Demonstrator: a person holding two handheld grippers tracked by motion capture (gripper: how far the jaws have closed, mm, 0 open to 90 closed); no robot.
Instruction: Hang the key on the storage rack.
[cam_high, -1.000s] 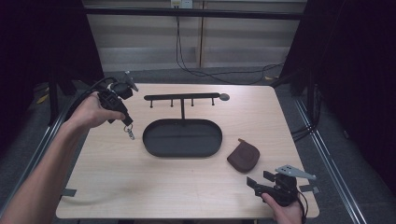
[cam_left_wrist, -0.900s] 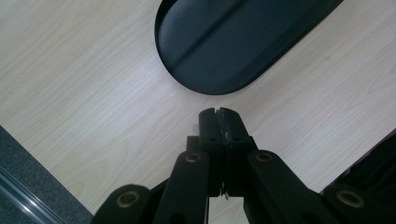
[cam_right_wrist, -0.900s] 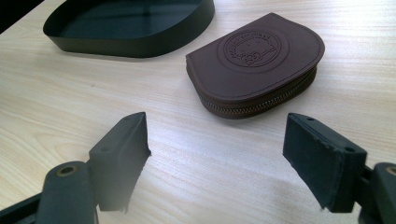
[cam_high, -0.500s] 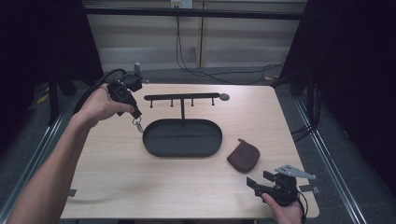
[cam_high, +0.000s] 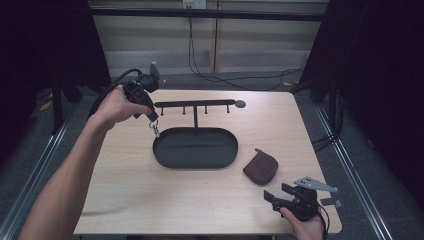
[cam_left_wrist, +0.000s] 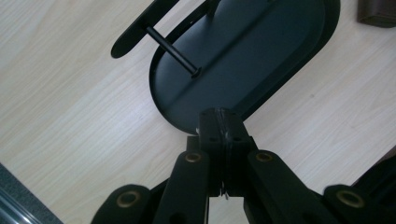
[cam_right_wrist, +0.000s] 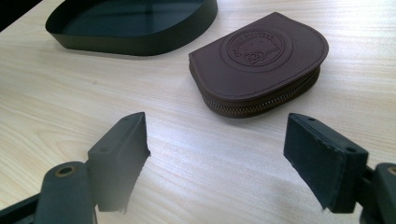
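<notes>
two pairs of tongs are at work over the pale wooden desk. the left tongs are held up above the desk near its far left corner, jaws pressed tight together on a small metal key ring that dangles below them, just off the left end of the black oval metal tray. in the left gripper view the closed jaws point down over the near rim of that tray, and a sliver of metal shows in the seam between them. a thin black post rises from the tray's far edge and carries a black horizontal hook bar with short pegs hanging from it and a round disc at its right end; the key ring hangs just below and beside the bar's left end, not touching it as far as can be seen.

the right tongs rest low at the near right corner of the desk, jaws spread wide and holding nothing. in the right gripper view a brown leather zipped coin pouch with an embossed round emblem lies flat on the desk just beyond the open jaws, apart from them, with the tray farther off behind it.
</notes>
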